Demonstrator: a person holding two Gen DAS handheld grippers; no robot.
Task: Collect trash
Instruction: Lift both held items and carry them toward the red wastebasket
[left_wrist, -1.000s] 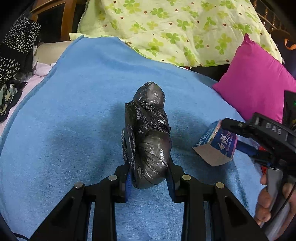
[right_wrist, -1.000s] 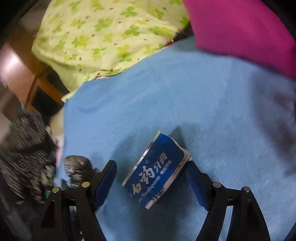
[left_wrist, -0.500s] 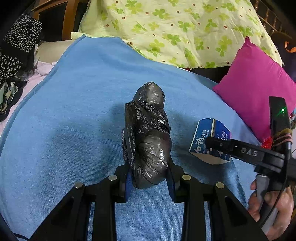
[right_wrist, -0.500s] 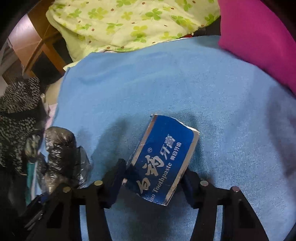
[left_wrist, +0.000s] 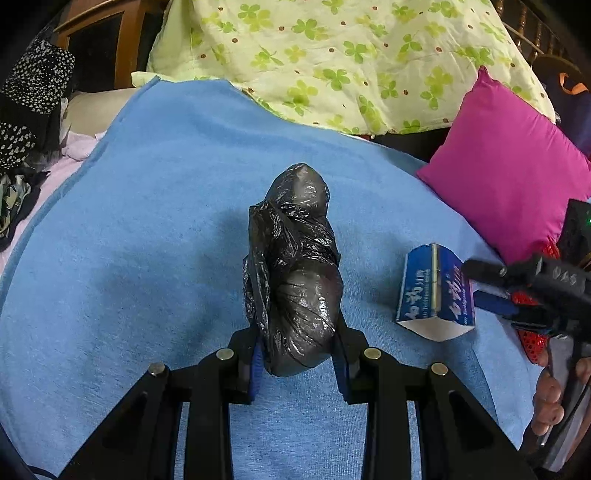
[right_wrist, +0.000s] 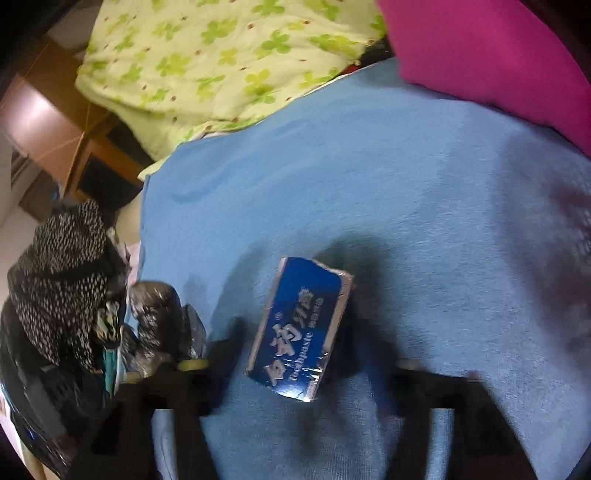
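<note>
My left gripper (left_wrist: 300, 363) is shut on a crumpled black plastic trash bag (left_wrist: 295, 269), held above the blue blanket (left_wrist: 155, 236). The bag also shows at the left of the right wrist view (right_wrist: 159, 317). My right gripper (right_wrist: 295, 354) is shut on a blue toothpaste box (right_wrist: 301, 328) and holds it a little above the blanket; the view is motion-blurred. In the left wrist view the box (left_wrist: 434, 291) hangs to the right of the bag, with the right gripper (left_wrist: 476, 288) clamped on its right end.
A pink pillow (left_wrist: 513, 177) lies at the right. A green clover-print quilt (left_wrist: 332, 55) lies at the back. Dark spotted clothes (left_wrist: 33, 96) pile at the left edge, by a wooden frame (left_wrist: 122, 33).
The right gripper closed on the toothpaste box and lifted it off the blanket, turning it. The left gripper and bag have stayed still.
</note>
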